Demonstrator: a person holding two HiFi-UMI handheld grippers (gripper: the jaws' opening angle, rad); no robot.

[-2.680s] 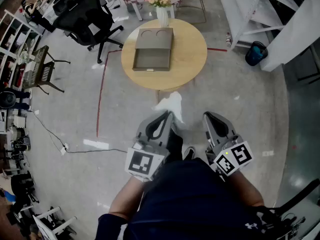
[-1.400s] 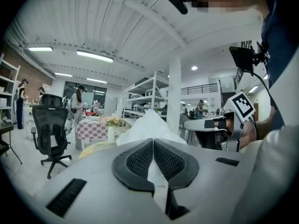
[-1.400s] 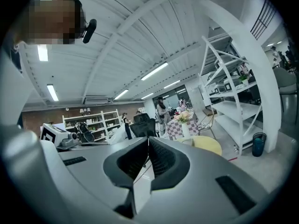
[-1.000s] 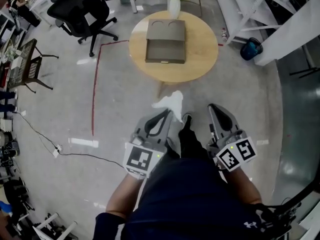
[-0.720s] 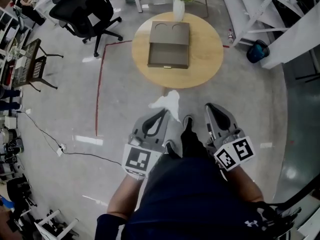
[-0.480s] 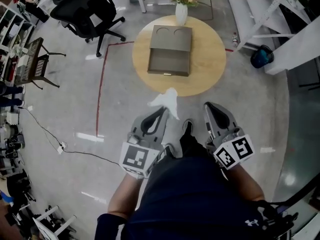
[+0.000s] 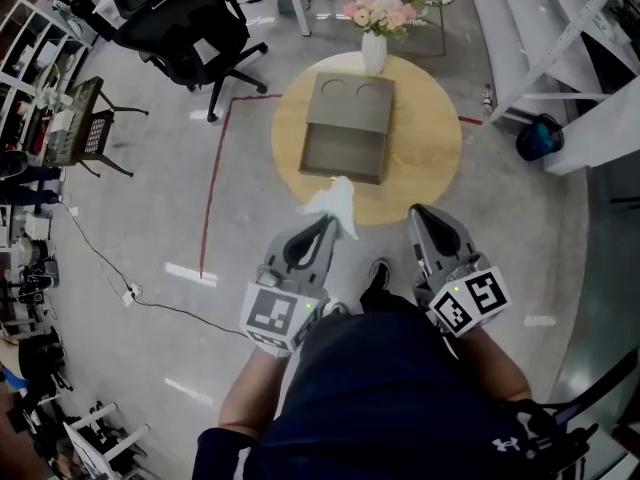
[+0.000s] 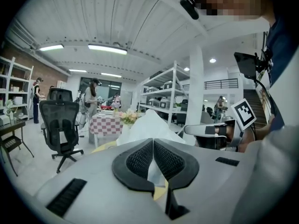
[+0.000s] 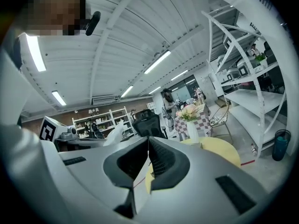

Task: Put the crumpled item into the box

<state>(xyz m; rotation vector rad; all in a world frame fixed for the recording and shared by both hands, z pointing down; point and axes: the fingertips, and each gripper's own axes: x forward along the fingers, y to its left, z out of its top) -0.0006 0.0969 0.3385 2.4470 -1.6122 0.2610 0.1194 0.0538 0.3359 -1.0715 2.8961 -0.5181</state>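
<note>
The crumpled item (image 7: 336,204), a white tissue-like wad, is pinched at the tips of the left hand-held gripper (image 7: 330,230) and sticks out ahead of them. From above it lines up with the near rim of the round surface (image 7: 432,158). The jaws are pressed almost together on it. The right hand-held gripper (image 7: 420,216), just beside the left one, has its jaws together with nothing between them.

This looks like the carrying step, with the drop not yet made. The box (image 7: 346,130) lies open on the surface, ahead of the left hand-held gripper. The next move calls for bringing the wad over the open tray, not the lid part with two round hollows beyond it, then lowering it and parting the jaws.

Only the head view shows the box and the gap still to cross. The left gripper view shows the ribbed pads biting the wad's lower fold, but the wad hides the box. The right gripper view shows a vase of flowers (image 9: 190,120) ahead.
</note>
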